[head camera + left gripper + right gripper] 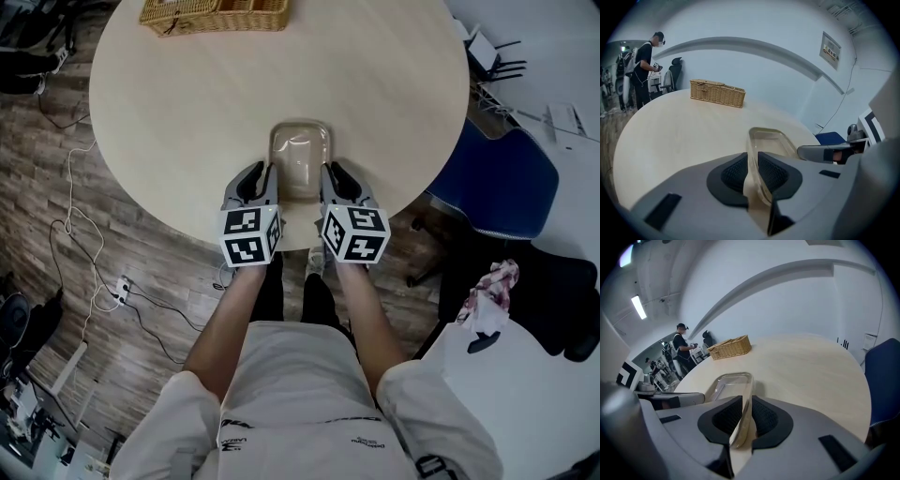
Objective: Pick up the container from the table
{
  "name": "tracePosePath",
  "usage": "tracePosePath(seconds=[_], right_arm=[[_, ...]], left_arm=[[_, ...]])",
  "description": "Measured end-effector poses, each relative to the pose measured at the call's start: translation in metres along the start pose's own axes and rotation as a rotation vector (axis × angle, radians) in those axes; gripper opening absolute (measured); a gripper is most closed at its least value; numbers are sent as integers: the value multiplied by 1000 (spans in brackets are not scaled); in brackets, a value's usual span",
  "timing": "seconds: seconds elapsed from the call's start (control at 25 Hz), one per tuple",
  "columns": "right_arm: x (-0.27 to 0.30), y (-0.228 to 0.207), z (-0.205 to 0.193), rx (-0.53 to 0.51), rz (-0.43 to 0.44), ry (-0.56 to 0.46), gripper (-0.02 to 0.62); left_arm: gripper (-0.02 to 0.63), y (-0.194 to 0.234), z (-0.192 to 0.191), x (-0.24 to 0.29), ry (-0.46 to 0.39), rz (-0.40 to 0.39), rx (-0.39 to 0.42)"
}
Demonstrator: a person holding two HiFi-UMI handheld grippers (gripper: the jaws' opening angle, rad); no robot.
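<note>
A clear rectangular plastic container [299, 159] rests near the front edge of the round beige table [187, 112]. My left gripper [262, 180] is shut on the container's left rim [754, 173], the wall pinched between its black pads [736, 172]. My right gripper [331, 180] is shut on the right rim [744, 416] in the same way. In both gripper views the container's far end [771, 138] reaches out over the tabletop, and whether its base touches the table I cannot tell.
A wicker basket [214, 13] stands at the table's far edge. A blue chair [502, 183] is to the right of the table. A person [644, 65] stands in the background on the left. Cables [80, 234] lie on the wooden floor.
</note>
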State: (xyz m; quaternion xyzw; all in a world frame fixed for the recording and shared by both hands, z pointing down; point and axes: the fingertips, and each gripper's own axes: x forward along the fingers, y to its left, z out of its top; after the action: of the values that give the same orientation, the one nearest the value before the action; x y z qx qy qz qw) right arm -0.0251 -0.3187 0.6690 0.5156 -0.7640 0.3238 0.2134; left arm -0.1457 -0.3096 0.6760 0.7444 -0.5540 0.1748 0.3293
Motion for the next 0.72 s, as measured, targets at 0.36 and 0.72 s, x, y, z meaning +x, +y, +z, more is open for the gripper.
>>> tracePosePath(seconds=[0.36, 0.72], right_arm=[[3, -2, -4, 83, 47, 6, 77], [3, 0, -2, 137, 59, 7, 58]], left_arm=[[53, -4, -4, 4, 11, -26, -38], [40, -3, -2, 1, 0, -28, -104]])
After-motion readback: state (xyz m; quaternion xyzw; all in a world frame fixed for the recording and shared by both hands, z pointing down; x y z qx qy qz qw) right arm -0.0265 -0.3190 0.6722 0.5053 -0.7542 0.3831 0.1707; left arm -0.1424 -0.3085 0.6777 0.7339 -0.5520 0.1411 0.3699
